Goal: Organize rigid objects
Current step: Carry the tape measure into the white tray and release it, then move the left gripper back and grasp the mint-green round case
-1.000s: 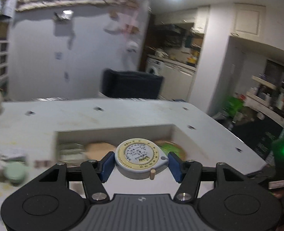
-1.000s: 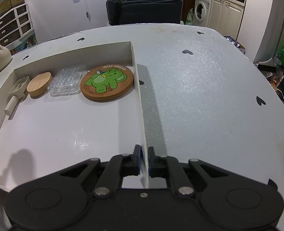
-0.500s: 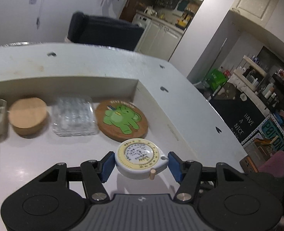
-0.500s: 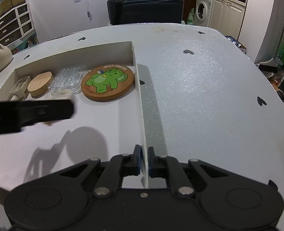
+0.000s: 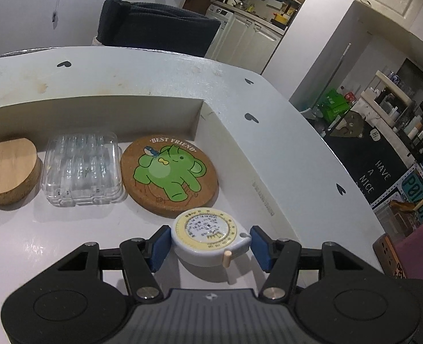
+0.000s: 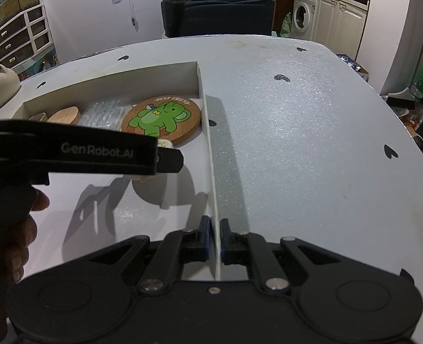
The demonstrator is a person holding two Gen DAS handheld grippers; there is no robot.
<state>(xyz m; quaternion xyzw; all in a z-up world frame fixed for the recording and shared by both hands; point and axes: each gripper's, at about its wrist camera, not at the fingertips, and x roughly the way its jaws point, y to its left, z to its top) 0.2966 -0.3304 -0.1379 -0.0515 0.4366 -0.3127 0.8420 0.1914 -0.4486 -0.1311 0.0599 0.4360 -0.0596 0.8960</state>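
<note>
The left tool (image 5: 210, 245) is gripping a light, rigid tape measure (image 5: 208, 239) by its smooth sides; the right tool (image 6: 214, 240) is pinching the tray wall (image 6: 208, 143).

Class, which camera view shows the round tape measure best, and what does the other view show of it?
The left wrist view: the tape measure sits whole between the left gripper pads, its dial facing the camera. In the right wrist view that gripper's black body hides nearly all of it; only a pale sliver shows.
</note>
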